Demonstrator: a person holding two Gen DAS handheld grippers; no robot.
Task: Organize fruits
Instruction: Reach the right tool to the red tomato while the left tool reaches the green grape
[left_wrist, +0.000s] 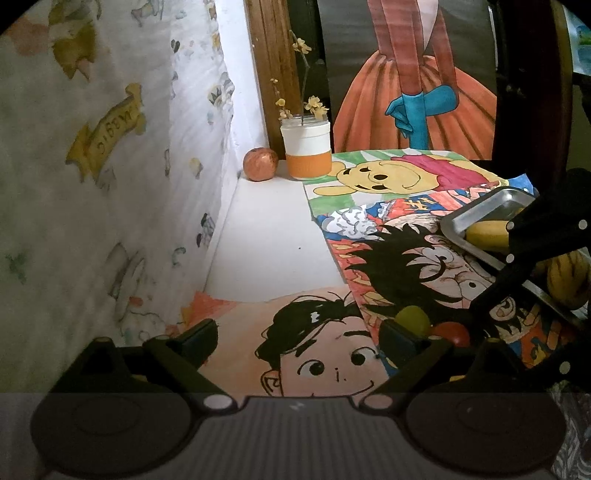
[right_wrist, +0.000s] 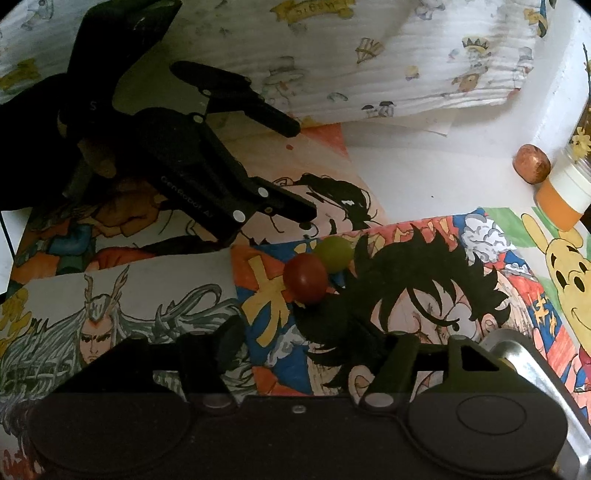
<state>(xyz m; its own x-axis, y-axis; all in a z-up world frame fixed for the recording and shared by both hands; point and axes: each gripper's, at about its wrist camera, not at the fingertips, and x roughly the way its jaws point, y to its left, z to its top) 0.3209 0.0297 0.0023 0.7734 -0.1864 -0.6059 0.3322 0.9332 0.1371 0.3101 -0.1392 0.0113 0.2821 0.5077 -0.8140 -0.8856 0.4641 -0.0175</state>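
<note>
A small red round fruit (right_wrist: 304, 278) and a small green round fruit (right_wrist: 334, 253) lie touching each other on the cartoon drawings. My right gripper (right_wrist: 314, 347) is open just short of them, with nothing between its fingers. My left gripper (left_wrist: 299, 338) is open wide over a drawn face and holds nothing. The green fruit (left_wrist: 412, 319) and the red fruit (left_wrist: 452, 332) lie just outside its right finger. A metal tray (left_wrist: 476, 212) at the right holds yellow bananas (left_wrist: 487, 230). A reddish apple (left_wrist: 260, 164) sits in the far corner.
A white and orange jar (left_wrist: 304, 147) with yellow flowers stands beside the apple. A printed cloth (left_wrist: 110, 184) hangs along the left side. Coloured drawings (right_wrist: 424, 295) cover most of the white tabletop (left_wrist: 266, 240). The tray's rim (right_wrist: 517, 354) is close by my right gripper's right finger.
</note>
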